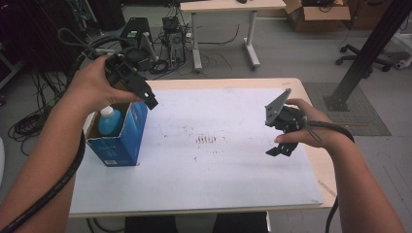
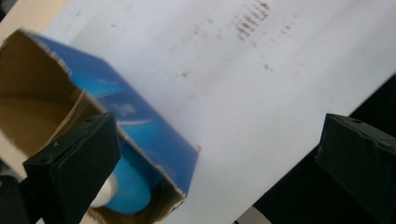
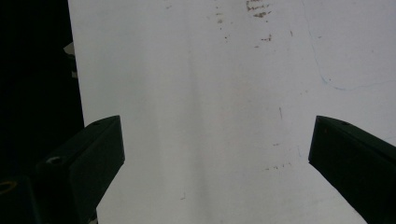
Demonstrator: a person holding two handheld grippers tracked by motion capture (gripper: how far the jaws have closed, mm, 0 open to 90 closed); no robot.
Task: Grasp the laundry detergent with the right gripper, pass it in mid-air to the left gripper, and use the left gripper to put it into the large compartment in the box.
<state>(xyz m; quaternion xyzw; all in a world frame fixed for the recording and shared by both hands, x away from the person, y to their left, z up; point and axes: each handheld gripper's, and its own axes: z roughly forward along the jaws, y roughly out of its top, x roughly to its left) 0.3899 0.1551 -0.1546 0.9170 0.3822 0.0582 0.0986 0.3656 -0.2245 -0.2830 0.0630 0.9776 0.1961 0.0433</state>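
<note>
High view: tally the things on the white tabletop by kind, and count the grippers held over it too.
Blue carton, open at the top: 1
Blue bottle standing inside the carton: 1
Grippers: 2, the left gripper over the carton and the right gripper over the white sheet, both open
Total: 4

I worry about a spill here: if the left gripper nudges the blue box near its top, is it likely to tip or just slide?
The blue box stands upright, taller than its base, so a high push would probably tip it. Its torn-open cardboard top looks thin and may buckle. The blue bottle inside adds weight low down, which might steady it somewhat. The left gripper hangs open above the rim.
</note>
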